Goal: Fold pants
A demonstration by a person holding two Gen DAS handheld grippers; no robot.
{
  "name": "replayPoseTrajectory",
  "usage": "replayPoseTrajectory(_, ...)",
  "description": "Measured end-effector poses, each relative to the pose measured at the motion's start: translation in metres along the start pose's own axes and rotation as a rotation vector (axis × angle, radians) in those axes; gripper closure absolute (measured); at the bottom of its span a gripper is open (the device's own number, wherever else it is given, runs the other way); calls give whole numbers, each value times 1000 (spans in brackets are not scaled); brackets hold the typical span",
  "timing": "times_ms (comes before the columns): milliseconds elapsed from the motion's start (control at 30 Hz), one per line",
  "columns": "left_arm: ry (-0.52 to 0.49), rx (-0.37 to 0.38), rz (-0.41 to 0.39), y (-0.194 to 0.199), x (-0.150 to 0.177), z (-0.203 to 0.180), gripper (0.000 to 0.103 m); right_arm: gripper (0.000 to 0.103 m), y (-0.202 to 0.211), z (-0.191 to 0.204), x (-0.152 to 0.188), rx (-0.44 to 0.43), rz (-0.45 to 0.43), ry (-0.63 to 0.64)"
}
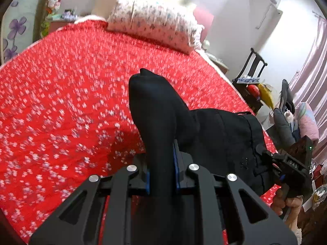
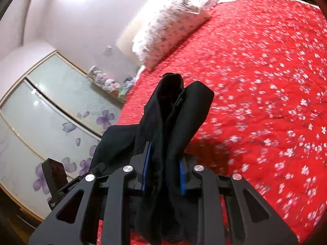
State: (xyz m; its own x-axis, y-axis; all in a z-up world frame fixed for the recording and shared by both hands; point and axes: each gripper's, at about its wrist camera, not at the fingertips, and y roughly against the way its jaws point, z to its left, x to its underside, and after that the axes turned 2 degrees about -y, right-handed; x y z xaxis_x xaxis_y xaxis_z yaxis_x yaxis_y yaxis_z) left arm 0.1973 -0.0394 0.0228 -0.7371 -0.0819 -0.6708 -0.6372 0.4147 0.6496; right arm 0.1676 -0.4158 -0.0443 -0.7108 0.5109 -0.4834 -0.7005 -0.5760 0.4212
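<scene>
The black pants (image 1: 155,106) hang bunched above the red bedspread, held up at two places. In the left wrist view my left gripper (image 1: 161,171) is shut on a thick fold of them, blue pads pressing on both sides. My right gripper (image 1: 265,155) shows at the right edge, clamped on another part of the cloth, with a hand (image 1: 290,202) under it. In the right wrist view the right gripper (image 2: 163,175) is shut on a doubled fold of the pants (image 2: 179,110), which stick up past its pads. The left gripper (image 2: 96,169) appears at the lower left, on the same garment.
The bed with its red flowered bedspread (image 1: 61,102) fills both views, with a flowered pillow (image 1: 151,18) at its head. A dark chair (image 1: 251,71) with clutter stands by the bed's right side. A wardrobe with purple flower doors (image 2: 51,102) runs along the other side.
</scene>
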Motion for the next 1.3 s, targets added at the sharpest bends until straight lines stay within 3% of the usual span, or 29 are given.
replayPoseTrajectory(67, 20, -28, 40, -18, 4, 7, 86, 79, -11, -16, 5, 87, 30, -21)
replayPoseTrajectory(100, 38, -51, 52, -27, 7, 15, 83, 79, -13, -21, 5, 101, 33, -32)
replayPoseTrajectory(167, 88, -26, 58, -33, 10, 27, 78, 78, -12, -25, 6, 95, 31, -50)
replayPoseTrajectory(233, 149, -3, 50, -34, 12, 39, 63, 67, -11, -18, 8, 154, 25, -17)
replayPoseTrajectory(267, 160, -18, 50, -33, 11, 43, 59, 54, -10, -13, 11, 204, 13, 12)
replayPoseTrajectory(300, 166, -62, 43, -29, 11, 46, 47, 35, -7, -6, 14, 284, -7, 54)
replayPoseTrajectory(400, 204, -132, -25, -5, 7, 58, 44, 30, 8, 5, 15, 331, -69, 109)
replayPoseTrajectory(467, 245, -175, -81, 15, 6, 66, 43, 30, 27, 12, 13, 306, -152, 94)
replayPoseTrajectory(533, 231, -133, -120, 32, 4, 60, 33, 30, 45, 22, 12, 177, -193, 83)
replayPoseTrajectory(633, 150, 28, -85, 36, 9, 33, 29, 30, 44, 36, 15, -59, -105, 29)
replayPoseTrajectory(700, 121, 132, -37, 28, 15, 13, 24, 30, 33, 39, 19, -125, -30, -3)
replayPoseTrajectory(767, 93, 167, 2, 18, 19, 2, 20, 30, 18, 37, 25, -101, 57, -28)
replayPoseTrajectory(833, 59, 123, 62, 0, 25, -5, 15, 29, 1, 20, 34, 93, 157, -72)
replayPoseTrajectory(933, 89, 73, 168, -33, 37, 5, 17, 35, -4, -6, 40, 59, 138, -120)
replayPoseTrajectory(1000, 74, 56, 121, -36, 41, 4, 15, 36, -4, -6, 39, 54, 137, -113)
replayPoseTrajectory(1133, -27, -34, 123, -33, 44, -21, 10, 31, -6, 6, 40, 67, 98, -69)
replayPoseTrajectory(1200, -65, -50, 110, -20, 47, -28, 6, 18, 2, 17, 39, 90, 73, -46)
replayPoseTrajectory(1300, -139, -111, 25, 19, 62, -32, 2, 11, 29, 35, 44, 112, -22, 19)
